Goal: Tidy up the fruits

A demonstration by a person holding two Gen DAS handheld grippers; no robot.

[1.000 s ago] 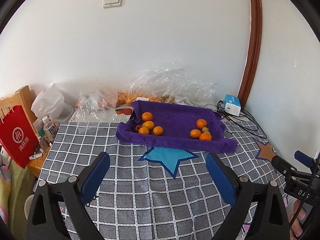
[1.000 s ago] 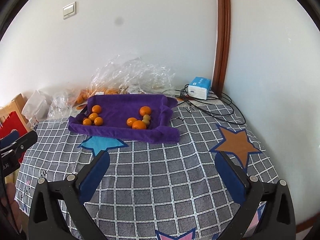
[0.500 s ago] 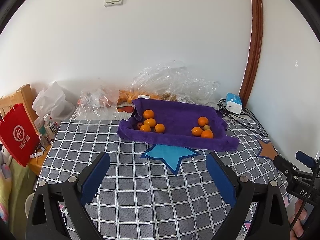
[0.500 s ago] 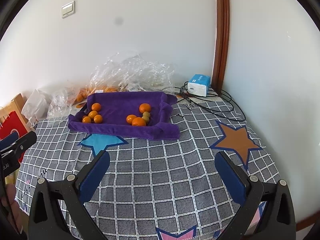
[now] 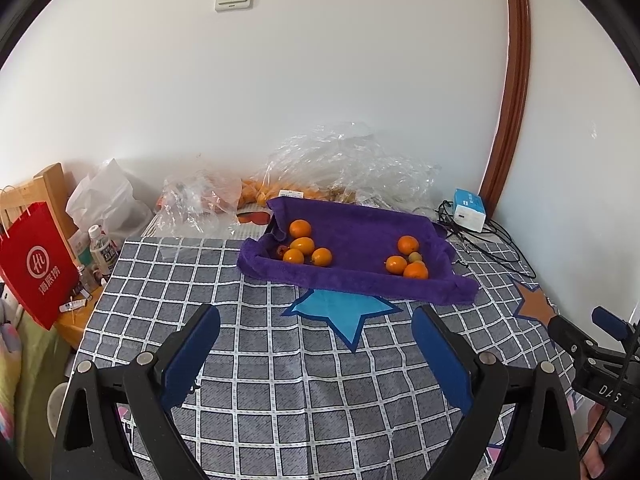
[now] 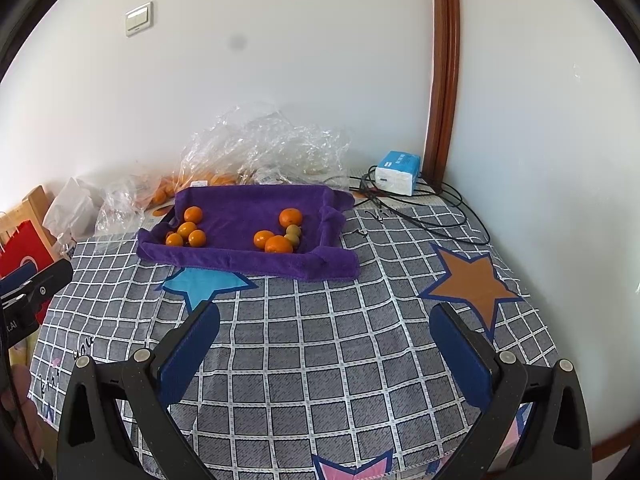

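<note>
We hold the left gripper (image 5: 316, 344) and the right gripper (image 6: 326, 344) above the checked cloth of the desk (image 6: 320, 360), both with jaws spread wide and nothing between them. The fruit sits at twelve o'clock from us, in a tray draped with a purple towel (image 6: 244, 216). One cluster of oranges (image 5: 304, 246) lies at the tray's nine o'clock end; another cluster (image 5: 406, 260) lies toward three o'clock, and among it are one or two small greenish fruits (image 6: 294, 234), possibly kiwis, though they are too small to name. We judge the oranges light, round and firm-skinned, apt to roll on the soft towel, so we should close across the widest part of one, from above, with gentle pressure. Those touching each other may nudge neighbours. Behind the tray lie crumpled plastic bags (image 5: 352, 164).
</note>
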